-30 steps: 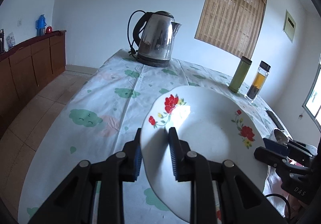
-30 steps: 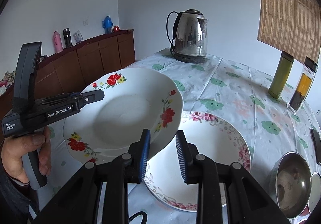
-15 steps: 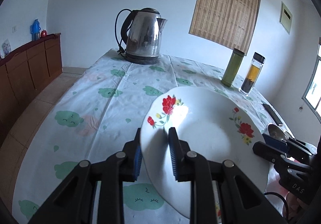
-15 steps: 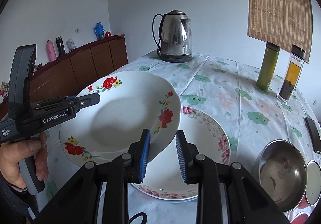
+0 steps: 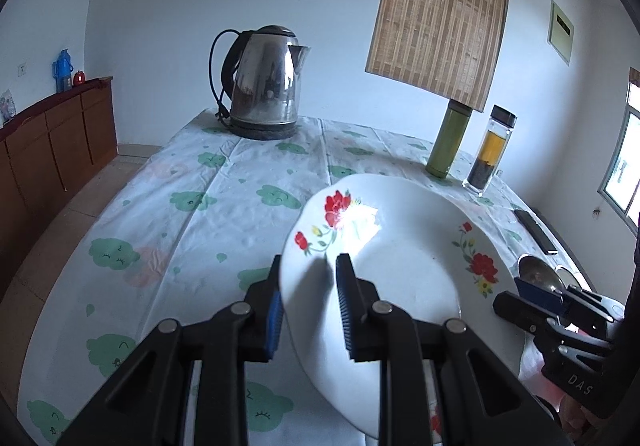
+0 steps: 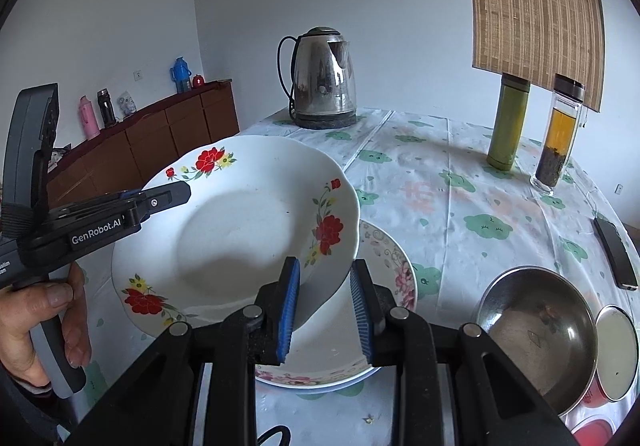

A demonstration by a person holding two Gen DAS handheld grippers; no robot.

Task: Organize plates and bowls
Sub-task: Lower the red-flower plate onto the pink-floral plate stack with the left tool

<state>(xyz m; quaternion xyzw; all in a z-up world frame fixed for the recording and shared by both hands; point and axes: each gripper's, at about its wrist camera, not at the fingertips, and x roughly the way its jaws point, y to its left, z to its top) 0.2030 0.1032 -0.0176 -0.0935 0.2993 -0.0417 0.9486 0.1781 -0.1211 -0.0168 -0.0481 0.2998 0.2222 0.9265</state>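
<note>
Plate [image 6: 240, 230], white, scalloped rim, red flowers, held tilted above table [image 6: 460, 206]; left gripper [image 5: 308, 302] and right gripper [image 6: 326, 298] each clamp its rim. Cloud-print cloth, kettle [image 6: 324, 82], white walls.

Both grippers, right [image 6: 324, 302] and left [image 6: 176, 195], clamp opposite rim sides of the red-flowered plate [image 6: 240, 230], lifted, tilted, overlapping pink-flowered plate [image 6: 384, 278] near the table's [image 6: 460, 206] front edge.

The deep plate [image 6: 240, 230] hangs above the surface [image 6: 440, 206], overlapping the flat plate [image 6: 384, 286] lying there. The metal bowl [image 6: 536, 326] sits right of that plate, the kettle [image 6: 324, 82] far behind, and two bottles [image 6: 508, 122] at back right.
</note>
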